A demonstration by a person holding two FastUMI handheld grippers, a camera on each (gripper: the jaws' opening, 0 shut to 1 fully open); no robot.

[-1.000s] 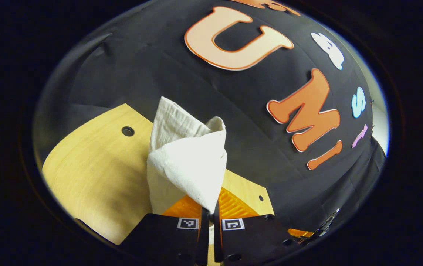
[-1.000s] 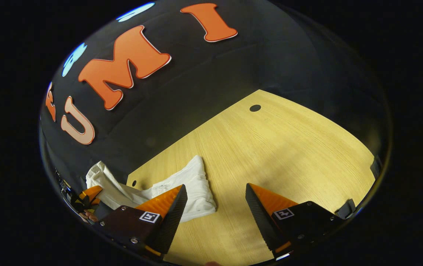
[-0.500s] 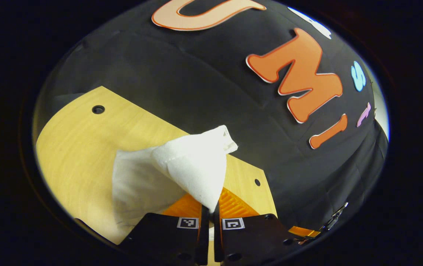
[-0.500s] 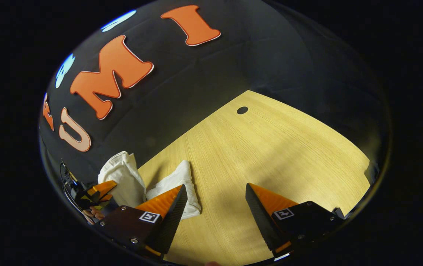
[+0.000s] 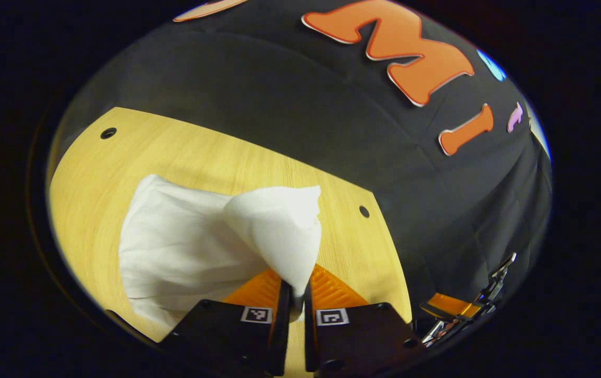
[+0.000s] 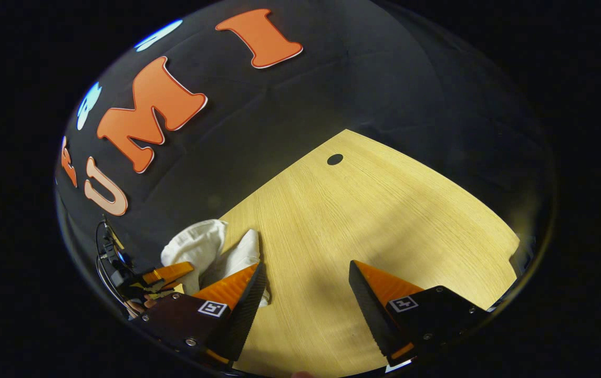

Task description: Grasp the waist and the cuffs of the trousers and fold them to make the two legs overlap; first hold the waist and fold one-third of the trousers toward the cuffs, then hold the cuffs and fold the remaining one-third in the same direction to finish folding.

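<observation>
**Gripping a raised fold of white trousers over the wooden table**

Pinching the cloth between both fingers, the left gripper [image 5: 294, 294] was clamped on a bunched end of the white trousers [image 5: 195, 252], its jaws drawn almost together with the fabric squeezed in the narrow slot between them. From that pinch the cloth rose in a rounded, tent-like peak and then fell away to the left in the left gripper view, where the rest of the garment lay spread and creased on the light wooden table [image 5: 200, 157]. Whether the held end was the waist or the cuffs could not be told. Two small dark holes showed in the tabletop, one near its far left corner and one just right of the raised fold. Black cloth formed the booth wall behind the table.

In the right gripper view, the right gripper [image 6: 308, 291] had its fingers spread wide apart with nothing between them, poised over bare wood [image 6: 384, 210]. The trousers [image 6: 203, 249] sat at the left of that view as a white bundle near the table's edge, just beyond the gripper's left finger. Beside the bundle the left gripper [image 6: 166, 275] appeared farther off, with part of a hand [image 6: 140, 303] holding it.
</observation>
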